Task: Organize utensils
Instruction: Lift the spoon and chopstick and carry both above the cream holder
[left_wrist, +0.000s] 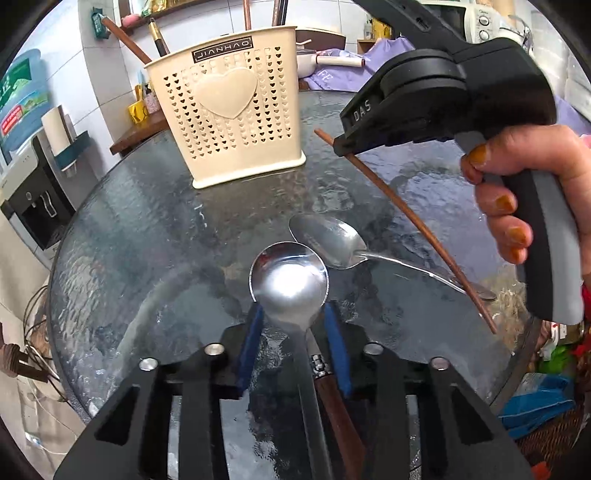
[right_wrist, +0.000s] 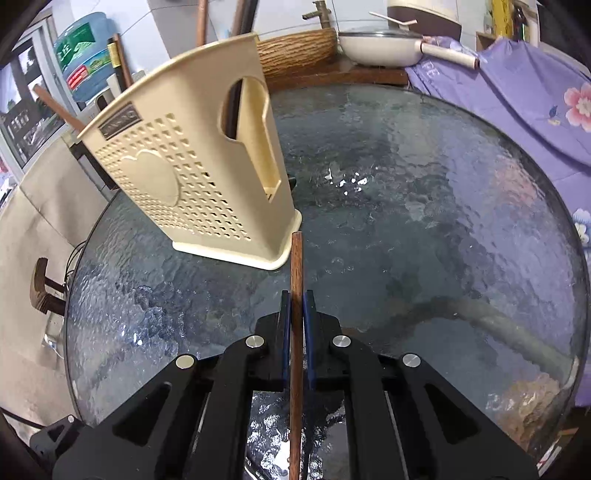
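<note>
The left gripper has its jaws clamped on the neck of a round-bowled steel spoon with a brown wooden handle, low over the round rippled-glass table; beside it lies an oval all-metal spoon; the right gripper pinches a thin brown wooden chopstick; beyond stands the cream perforated plastic utensil holder with a heart emblem, upright on the table.

"JIANHAO" on the cream utensil holder; "DAS" on the right gripper.
</note>
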